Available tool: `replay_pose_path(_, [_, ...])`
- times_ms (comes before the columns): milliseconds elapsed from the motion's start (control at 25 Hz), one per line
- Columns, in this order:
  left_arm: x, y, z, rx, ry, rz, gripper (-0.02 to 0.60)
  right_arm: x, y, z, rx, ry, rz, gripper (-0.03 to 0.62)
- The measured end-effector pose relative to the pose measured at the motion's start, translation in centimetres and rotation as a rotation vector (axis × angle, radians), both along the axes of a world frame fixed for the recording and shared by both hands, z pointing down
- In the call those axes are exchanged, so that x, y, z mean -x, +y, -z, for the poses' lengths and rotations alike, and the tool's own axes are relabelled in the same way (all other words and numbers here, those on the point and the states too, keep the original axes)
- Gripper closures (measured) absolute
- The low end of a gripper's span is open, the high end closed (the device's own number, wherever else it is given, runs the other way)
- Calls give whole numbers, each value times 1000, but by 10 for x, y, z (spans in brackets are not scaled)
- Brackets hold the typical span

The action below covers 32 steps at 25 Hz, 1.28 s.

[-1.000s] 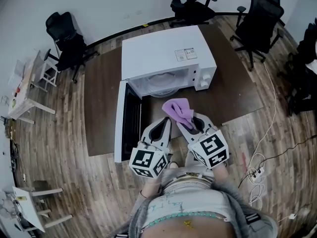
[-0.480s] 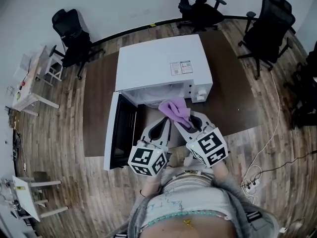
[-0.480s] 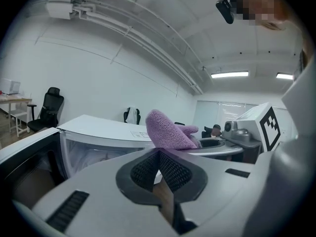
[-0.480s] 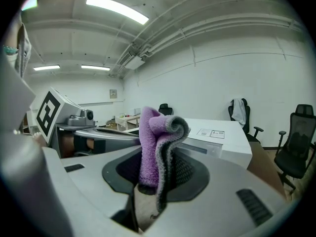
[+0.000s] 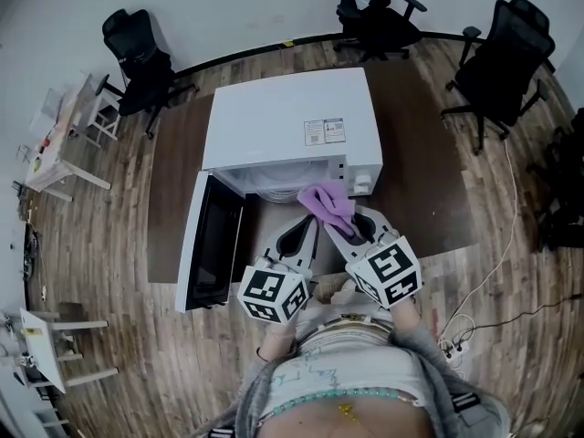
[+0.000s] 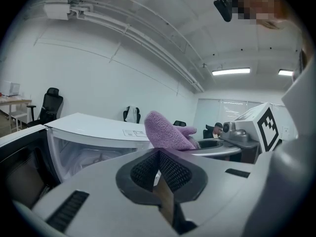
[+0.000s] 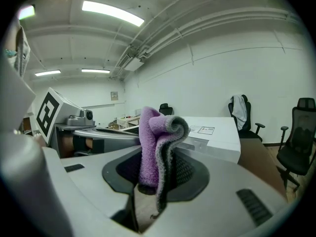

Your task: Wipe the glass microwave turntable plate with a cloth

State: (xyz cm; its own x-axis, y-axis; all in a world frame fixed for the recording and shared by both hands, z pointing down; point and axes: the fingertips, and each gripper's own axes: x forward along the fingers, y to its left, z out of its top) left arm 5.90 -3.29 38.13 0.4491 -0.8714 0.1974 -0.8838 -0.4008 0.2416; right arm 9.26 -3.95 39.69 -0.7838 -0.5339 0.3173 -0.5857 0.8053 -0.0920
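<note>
1. The fingers (image 6: pixel 142 171) of my left gripper (image 5: pixel 306 227) are pressed together with nothing between them. In the left gripper view the two dark pads meet along one line.
2. My right gripper (image 5: pixel 339 225) pinches the purple cloth (image 5: pixel 325 203). In the right gripper view a folded bunch of it stands up from between the pads, which clamp its lower part.
3. Both grippers sit side by side just in front of the microwave (image 5: pixel 283 126), pointing at its mouth. The cloth's free end is at the lip of the opening.
4. The door (image 5: pixel 212 245) hangs wide open to the left over the tabletop (image 5: pixel 420 153), so access is sorted.
5. The plate (image 5: pixel 274 190) is inside the microwave. From the head view I catch only a pale curved edge under the roof, and I cannot tell its state of cleanliness.
6. Progress, as I judge it: the door is open and the cloth is in hand, but the cloth is not on the plate, so no wiping has begun.
7. Left to do, as I judge it: reach the cloth into the microwave or draw the plate out with the empty left gripper, then rub the cloth across the glass.
</note>
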Motion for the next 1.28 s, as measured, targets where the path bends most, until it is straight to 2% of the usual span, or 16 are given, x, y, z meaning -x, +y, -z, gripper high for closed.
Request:
replay_pose_path(200, [-2,-2,-6,19,-8,1,571,-9,-5,-8,11,3,-15,474])
replay_pose_path(400, [-2,-3,-2,2,-8,-2,571,-17,-13,-6,8,11,-44,474])
replay_pose_path(600, [4,-11,-3,10,6,-42,571,-23,-24,0,-1,4,-111,474])
replay_pose_path(800, [11,-28,6,-15,31,-110,571,-25,-38,3,-4,8,-188,474])
replay_pose_path(1000, [30,-39,9,-13,10,-183,571,-4,-50,8,-12,-1,-237,474])
replay_pose_path(1280, [59,-55,8,1,42,-246,571,34,-67,12,0,-33,-239,474])
